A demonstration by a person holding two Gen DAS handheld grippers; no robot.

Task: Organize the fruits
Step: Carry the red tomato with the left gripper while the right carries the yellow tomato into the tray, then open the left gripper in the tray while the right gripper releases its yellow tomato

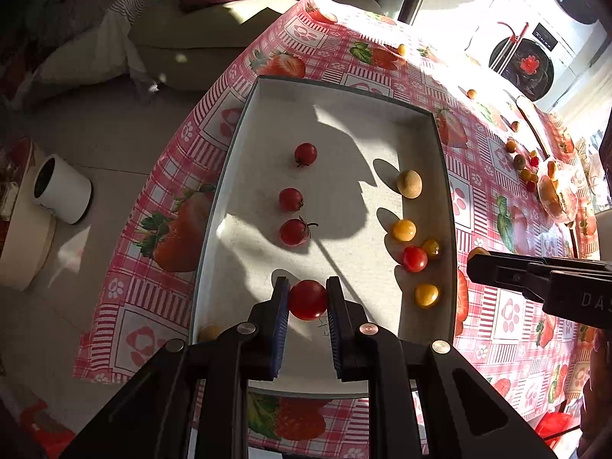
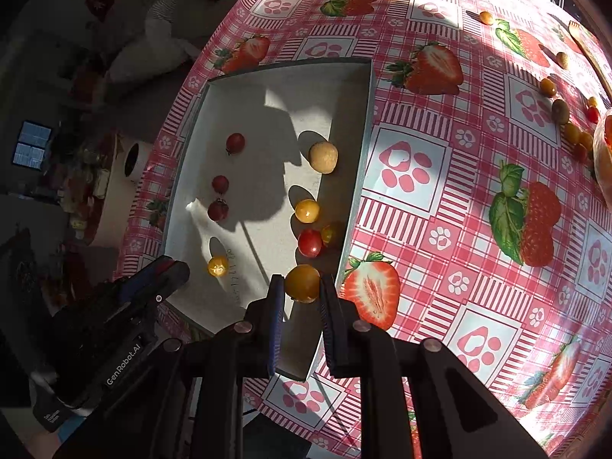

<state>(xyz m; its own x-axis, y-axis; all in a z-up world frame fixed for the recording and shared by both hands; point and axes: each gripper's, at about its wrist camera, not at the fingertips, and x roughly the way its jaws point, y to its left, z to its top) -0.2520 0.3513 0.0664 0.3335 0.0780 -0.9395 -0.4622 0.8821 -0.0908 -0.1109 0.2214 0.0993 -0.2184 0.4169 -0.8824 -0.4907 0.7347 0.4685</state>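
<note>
1. At the left of the tray (image 1: 244,122), three red cherry tomatoes (image 1: 291,199) lie in a line running up the left wrist frame, well apart from the tray's walls.
2. Just below that line, the left gripper (image 1: 307,300) has its jaws closed on a fourth red cherry tomato (image 1: 307,299), pinched across its sides. It sits in line with the red row, at the row's near end; I judge the coming move is simply downward to set it there.
3. Further right, along the tray's right wall, lie a pale beige fruit (image 1: 409,183), yellow cherry tomatoes (image 1: 404,230), and one stray red tomato (image 1: 415,258) among them.
4. In the right wrist view, the right gripper (image 2: 302,284) has its jaws closed on a yellow-orange cherry tomato (image 2: 302,283), held at the near end of that yellow column, close by the tray's right wall.
5. At the far right, on the strawberry-print counter (image 2: 440,191), more small fruits (image 2: 572,132) remain loose, nearer the right arm.
</note>
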